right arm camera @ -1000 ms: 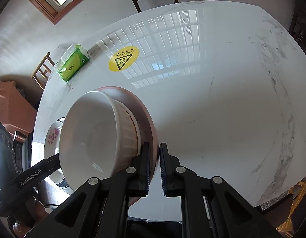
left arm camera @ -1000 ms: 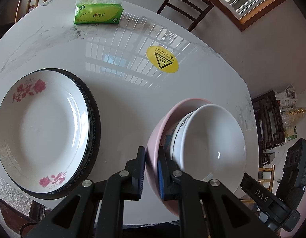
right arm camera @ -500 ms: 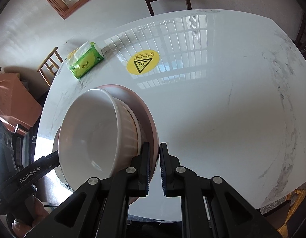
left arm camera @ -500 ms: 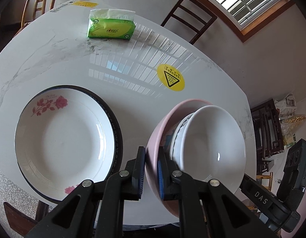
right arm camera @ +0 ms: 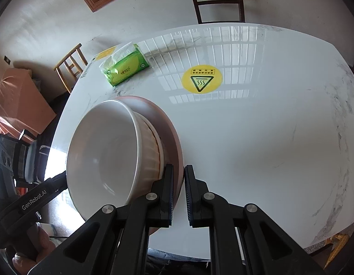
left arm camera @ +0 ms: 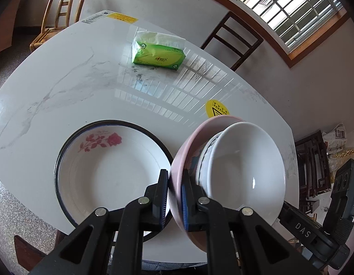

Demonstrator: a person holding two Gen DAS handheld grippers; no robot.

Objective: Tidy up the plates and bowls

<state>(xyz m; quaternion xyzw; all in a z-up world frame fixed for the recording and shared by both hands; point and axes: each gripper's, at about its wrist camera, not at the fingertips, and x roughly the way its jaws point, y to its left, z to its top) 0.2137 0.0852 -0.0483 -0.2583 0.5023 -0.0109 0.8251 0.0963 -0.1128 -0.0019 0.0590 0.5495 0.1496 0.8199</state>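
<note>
A stack of bowls hangs in the air between my two grippers: a pink bowl (left arm camera: 188, 146) outermost, a patterned bowl inside it, and a white bowl (left arm camera: 245, 167) on top. My left gripper (left arm camera: 174, 183) is shut on the pink bowl's rim. My right gripper (right arm camera: 178, 178) is shut on the opposite rim of the pink bowl (right arm camera: 170, 133), with the white bowl (right arm camera: 103, 149) to its left. A white plate with red roses (left arm camera: 108, 171) lies stacked on a black-rimmed plate (left arm camera: 60, 151) on the table, left of and below the bowl stack.
The white marble table (right arm camera: 257, 137) carries a green tissue pack (left arm camera: 158, 56) at the far side and a yellow hot-surface sticker (right arm camera: 201, 79). A dark chair (left arm camera: 232, 39) and a wooden chair (left arm camera: 60, 11) stand beyond the table.
Both grippers have carried the bowl stack up and to the left, over the edge of the rose plate. The plate and tissue pack now sit more toward the middle of the left view.
</note>
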